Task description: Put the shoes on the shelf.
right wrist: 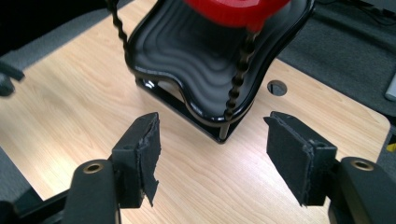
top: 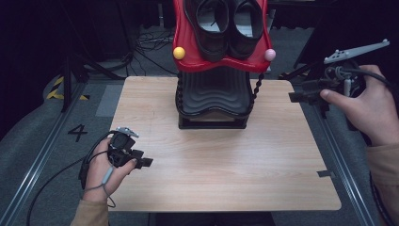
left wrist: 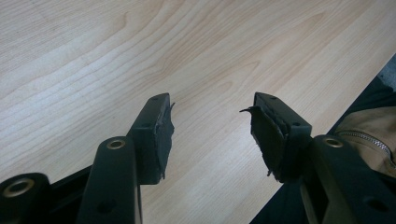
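Wooden table (top: 226,165), light grain, seen from above. Two-tier shoe rack (top: 214,101) at the far middle of the tabletop: lower tray (top: 214,96) black and wavy, bare; upper tray (top: 193,59) red, carrying a pair of black shoes (top: 228,23) side by side, toes toward the near edge. Yellow ball (top: 179,52) on the left corner of the red tray, pink ball (top: 269,54) on the right corner. Beaded black posts (top: 257,87) joining the two tiers.

Left gripper (top: 143,161) low at the near left of the table, held in the left hand (top: 101,172), pointing right across the boards. Jaws parted with nothing between them (bare wood under the pads (left wrist: 163,135) in the left gripper view). A tan sleeve (left wrist: 369,135) at the right edge of that view.

Right gripper (top: 301,96) off the far right edge of the table, gripped by the right hand (top: 371,108), grey three-cornered plate (top: 357,51) on top, pointing left toward the rack. Jaws spread wide, nothing held. In the right gripper view, black tray (right wrist: 205,56) just beyond the worn pads (right wrist: 144,149), well apart from them; red tier (right wrist: 238,11) at the top; round cable hole (right wrist: 277,87) in the tabletop to the right of the rack.

Dark grey floor (top: 42,141) around the table, a painted "4" (top: 77,133) to the left, cables (top: 150,42) at the far side.
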